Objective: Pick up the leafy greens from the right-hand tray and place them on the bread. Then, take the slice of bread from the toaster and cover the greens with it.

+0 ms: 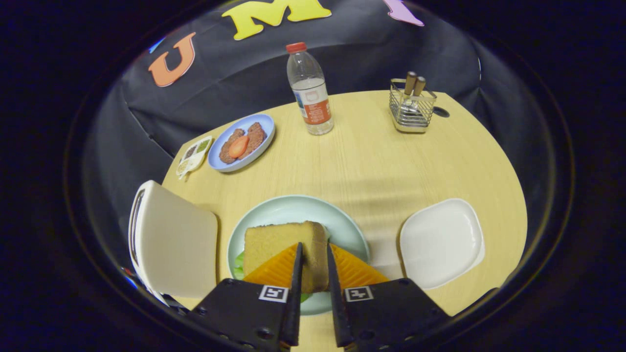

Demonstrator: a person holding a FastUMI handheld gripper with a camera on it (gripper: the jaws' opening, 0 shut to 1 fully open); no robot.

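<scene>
The gripper (313, 254) holds a slice of bread (286, 249) between its two fingers, which pinch its right-hand end from both sides. The slice is thick, tan and spongy, with a darker crust along its top edge, and it sits over a pale green round plate (293, 208) near the front of the table (381, 166). A bit of leafy greens (238, 266) shows under the slice's left side, on the plate, bright green and frilly; a second sliver of green shows below the slice, next to the left finger. Whether the slice rests fully on the greens or is held just above them cannot be told.

Just left of the plate stands a white toaster (171, 239), smooth and boxy with rounded corners. To the right of the plate lies a white square tray (442, 242) with rounded corners and a glossy surface. The table is light wood with a fine grain.

Farther off, a blue plate (242, 143) carries brown patties and a red slice. Left of it lies a small divided dish (194, 154). A clear plastic bottle (309, 90) with a red cap stands at the far middle, and a wire holder (412, 105) with wooden-handled utensils stands at the far right.

The gripper points forward and down over the plate.
</scene>
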